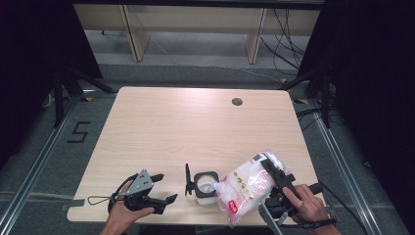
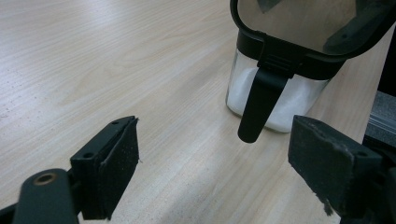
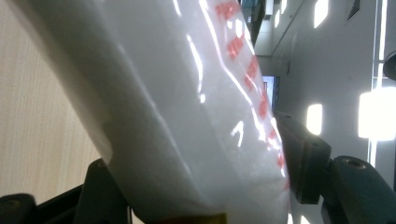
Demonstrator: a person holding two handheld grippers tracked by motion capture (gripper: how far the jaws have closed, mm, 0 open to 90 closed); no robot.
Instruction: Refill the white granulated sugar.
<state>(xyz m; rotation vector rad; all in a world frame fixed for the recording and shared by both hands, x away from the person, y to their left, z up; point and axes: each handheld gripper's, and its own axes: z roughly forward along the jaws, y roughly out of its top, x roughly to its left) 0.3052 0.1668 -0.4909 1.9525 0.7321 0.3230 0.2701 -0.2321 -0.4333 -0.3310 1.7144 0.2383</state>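
Landmark: the jar [image 1: 205, 187], standing on the table [image 1: 195, 127] near its front edge, about midway along it. The jar's lid [image 1: 188, 179] stands raised at the jar's left side. The left gripper [image 1: 164, 188] rests left of the jar, apart from it, jaws pointing toward it with nothing between them. The bag [image 1: 247, 183] lies tilted just right of the jar, its lower end at the jar's rim. The right gripper [image 1: 276, 174] is right of the jar, jaws clamped on the bag's far end.

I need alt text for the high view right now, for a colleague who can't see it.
The right gripper holds a white bag tilted over an open jar of white powder near the table front edge. The left gripper rests open beside it.
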